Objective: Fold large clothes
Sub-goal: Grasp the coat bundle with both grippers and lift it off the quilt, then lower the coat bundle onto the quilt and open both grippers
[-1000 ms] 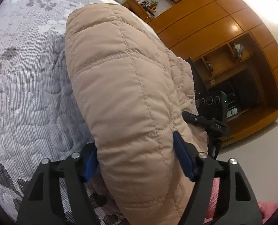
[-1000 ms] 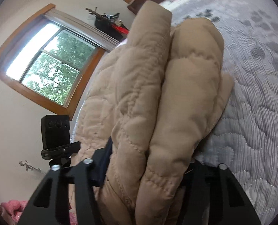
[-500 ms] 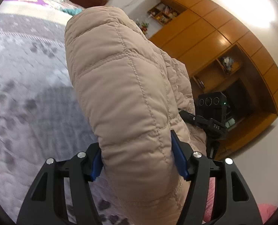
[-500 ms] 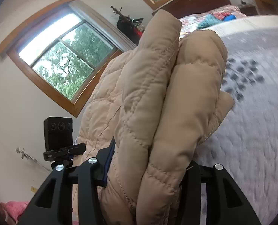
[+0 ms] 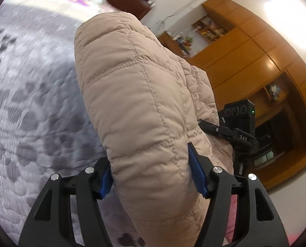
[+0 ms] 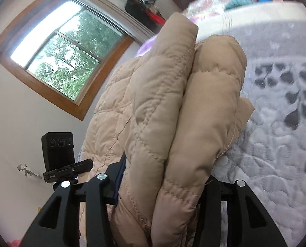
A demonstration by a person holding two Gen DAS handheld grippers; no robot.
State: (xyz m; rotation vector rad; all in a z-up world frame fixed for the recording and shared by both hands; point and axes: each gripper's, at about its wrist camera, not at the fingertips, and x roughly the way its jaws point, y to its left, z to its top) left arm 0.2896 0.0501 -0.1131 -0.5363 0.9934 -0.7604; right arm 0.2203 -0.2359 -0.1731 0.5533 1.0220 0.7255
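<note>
I'm holding the jacket (image 5: 144, 111) above the bed (image 5: 29, 107), left gripper (image 5: 153, 177) and right gripper (image 6: 163, 183) both clamping thick folds, risking the puffy fabric slipping out.

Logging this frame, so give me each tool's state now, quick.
Left tool: shut on the beige quilted jacket, one thick fold between its blue pads.
Right tool: shut on the same jacket, gripping bunched layers.
</note>
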